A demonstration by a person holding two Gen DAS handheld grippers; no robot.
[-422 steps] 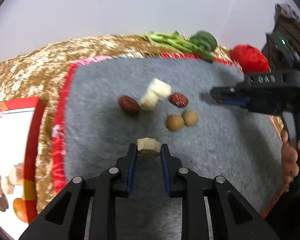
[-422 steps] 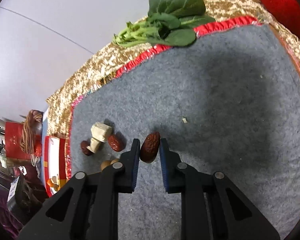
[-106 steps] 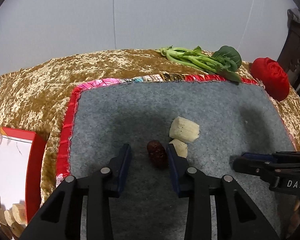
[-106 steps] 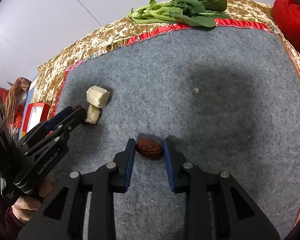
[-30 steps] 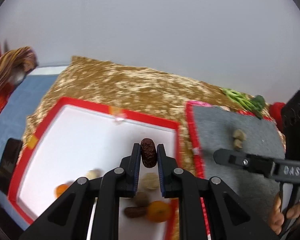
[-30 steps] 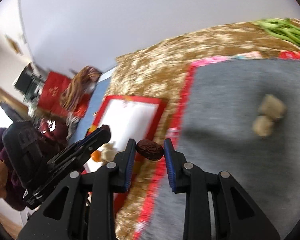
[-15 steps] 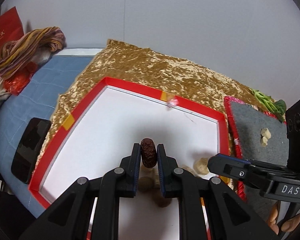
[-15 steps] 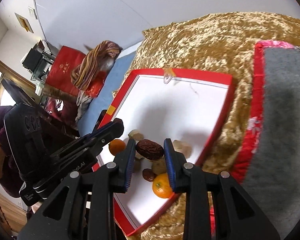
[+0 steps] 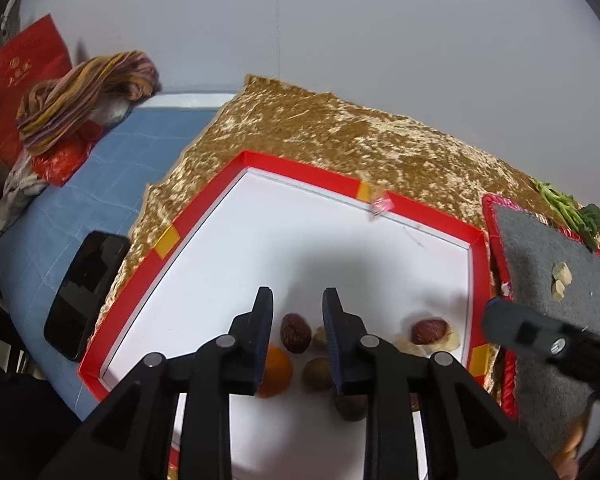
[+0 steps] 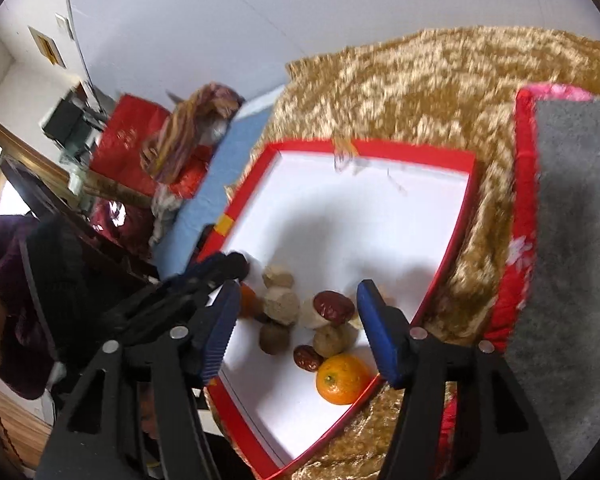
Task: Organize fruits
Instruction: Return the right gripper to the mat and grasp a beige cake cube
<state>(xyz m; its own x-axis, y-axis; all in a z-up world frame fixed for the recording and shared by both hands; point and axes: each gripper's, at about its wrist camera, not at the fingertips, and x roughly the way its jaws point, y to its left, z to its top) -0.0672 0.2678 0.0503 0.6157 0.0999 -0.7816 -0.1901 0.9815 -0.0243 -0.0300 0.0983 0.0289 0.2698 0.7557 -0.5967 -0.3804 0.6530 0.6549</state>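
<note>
Gold cloth (image 9: 340, 136) under red tray (image 9: 204, 208); phone (image 9: 86, 292) only in left view. Both tongs (image 9: 296, 308) (image 10: 296, 304) opening, dates (image 9: 295, 332) (image 10: 334, 307) loose between; right view blurred.

A plain pale wall (image 9: 340, 40) rises behind the bench, which is draped in a gold crushed-velvet cloth (image 9: 340, 132). Past its left edge lies a blue quilted surface (image 9: 100, 168). Wooden door trim (image 10: 16, 140) and dark furniture (image 10: 66, 120) stand beyond.

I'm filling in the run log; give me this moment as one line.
left gripper: jaws opening, dark red date released | right gripper: jaws opening, date dropped | red-rimmed white tray: receiving fruit
</note>
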